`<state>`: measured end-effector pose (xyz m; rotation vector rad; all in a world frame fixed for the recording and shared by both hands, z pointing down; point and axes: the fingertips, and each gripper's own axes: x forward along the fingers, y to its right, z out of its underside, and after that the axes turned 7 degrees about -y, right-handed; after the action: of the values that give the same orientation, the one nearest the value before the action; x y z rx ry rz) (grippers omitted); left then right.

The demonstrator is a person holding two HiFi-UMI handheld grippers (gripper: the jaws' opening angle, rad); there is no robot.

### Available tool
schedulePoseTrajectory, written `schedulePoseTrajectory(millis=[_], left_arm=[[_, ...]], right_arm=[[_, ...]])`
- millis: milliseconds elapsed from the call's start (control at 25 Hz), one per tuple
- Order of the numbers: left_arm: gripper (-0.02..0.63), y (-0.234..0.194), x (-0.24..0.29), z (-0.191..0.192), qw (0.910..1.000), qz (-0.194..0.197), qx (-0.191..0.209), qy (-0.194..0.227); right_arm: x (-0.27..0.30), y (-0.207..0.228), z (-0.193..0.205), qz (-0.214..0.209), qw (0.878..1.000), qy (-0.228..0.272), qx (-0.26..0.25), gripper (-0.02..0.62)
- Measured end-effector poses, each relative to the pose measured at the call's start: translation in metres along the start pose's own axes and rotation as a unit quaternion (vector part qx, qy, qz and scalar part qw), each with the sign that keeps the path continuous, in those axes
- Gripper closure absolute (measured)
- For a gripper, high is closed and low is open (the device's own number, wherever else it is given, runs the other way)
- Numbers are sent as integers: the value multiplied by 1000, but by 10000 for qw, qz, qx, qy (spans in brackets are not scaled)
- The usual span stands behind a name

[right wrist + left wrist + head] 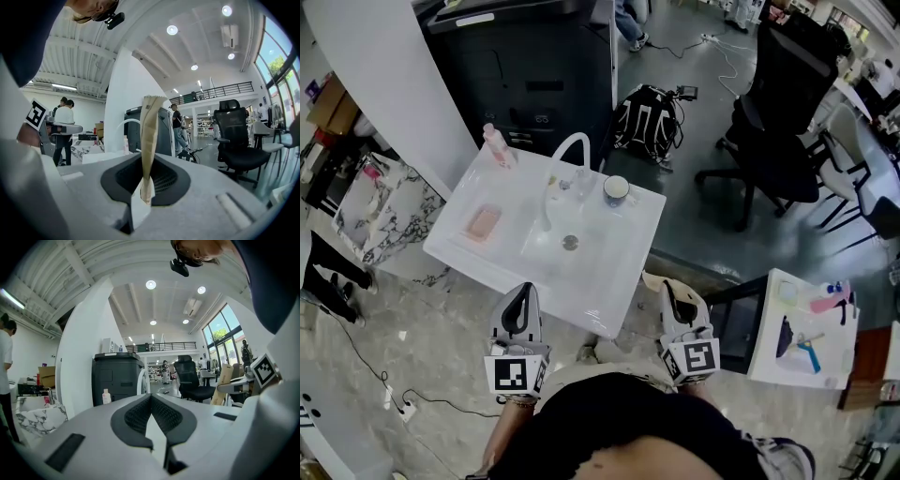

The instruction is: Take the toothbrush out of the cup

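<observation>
At the far right corner of the white table, just beside the curved faucet, stands the cup, upright and with a dark rim. The toothbrush should be inside it, but in the head view the cup is too small to show a handle, so I cannot confirm this. Both grippers are at the near edge of the table, well apart from the cup. The left gripper has its fingers pressed together at the tips, with nothing between them. The right gripper has its fingers clenched on a thin tan strip, paper or card by the look, which stands up straight between them. I judge that a toothbrush is light, stiff and narrow, with a smooth handle that may be wet and slippery near a sink. The best place to take it is probably the handle above the rim of the cup, across its flat sides, and not the soft bristles. A straight lift upward seems wise, because a sideways pull could tip the cup. The left gripper is the free one for this, but it must open first.
</observation>
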<state>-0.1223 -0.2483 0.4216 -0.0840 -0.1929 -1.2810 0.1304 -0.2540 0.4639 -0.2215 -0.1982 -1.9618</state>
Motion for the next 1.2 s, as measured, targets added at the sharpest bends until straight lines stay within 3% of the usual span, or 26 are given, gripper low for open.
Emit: schedulePoseTrajectory(millis=[480,1200], left_arm=[[604,2,-1,12,9998,-8,-165,-105],[604,4,1,19,9996,32,-221,-151]], right_arm=[[6,4,6,15,9997,-17,261,564],[4,5,4,-7,9999,-7,139,564]])
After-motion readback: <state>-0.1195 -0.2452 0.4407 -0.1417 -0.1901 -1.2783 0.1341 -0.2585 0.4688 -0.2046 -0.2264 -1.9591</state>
